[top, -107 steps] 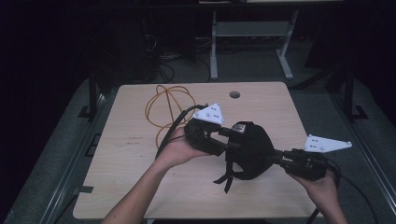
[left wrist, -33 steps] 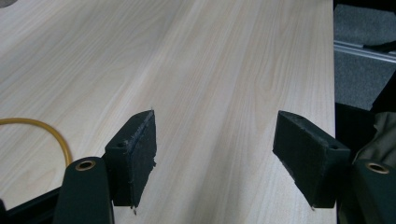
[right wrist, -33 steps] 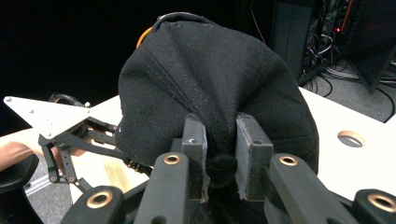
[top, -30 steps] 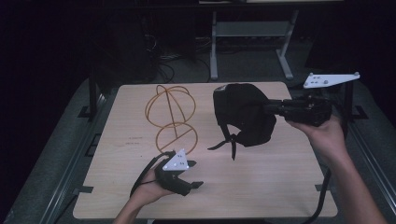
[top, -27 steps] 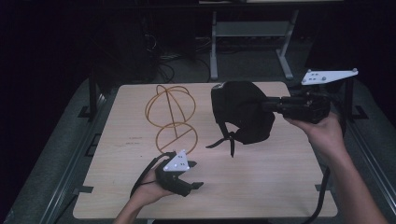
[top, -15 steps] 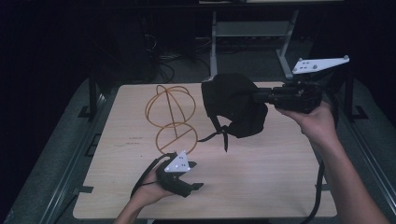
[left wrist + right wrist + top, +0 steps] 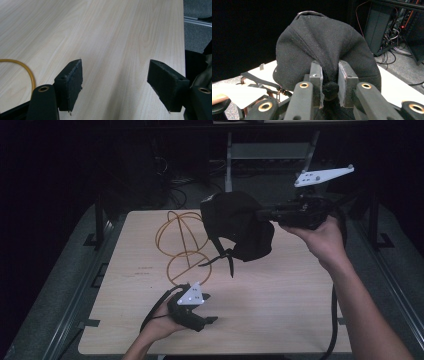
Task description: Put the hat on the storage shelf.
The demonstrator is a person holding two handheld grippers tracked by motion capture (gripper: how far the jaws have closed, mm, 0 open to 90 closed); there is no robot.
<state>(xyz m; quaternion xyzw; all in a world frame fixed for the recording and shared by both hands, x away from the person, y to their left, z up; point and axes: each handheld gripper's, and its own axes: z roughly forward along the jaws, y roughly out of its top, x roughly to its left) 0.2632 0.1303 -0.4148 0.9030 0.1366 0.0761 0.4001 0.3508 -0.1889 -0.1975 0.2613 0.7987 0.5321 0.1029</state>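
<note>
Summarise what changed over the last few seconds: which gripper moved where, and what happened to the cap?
The left gripper let go of the cap and drew back to the table's near edge, now open. The right gripper, still shut on the cap, lifted it up and away toward the wire stand. The stand and table stayed put.

Cap (image 7: 235, 222) upper centre, above tabletop (image 7: 280, 305); wire frame (image 7: 182, 247) left of it; left gripper (image 7: 192, 312) lower centre, on tabletop.
</note>
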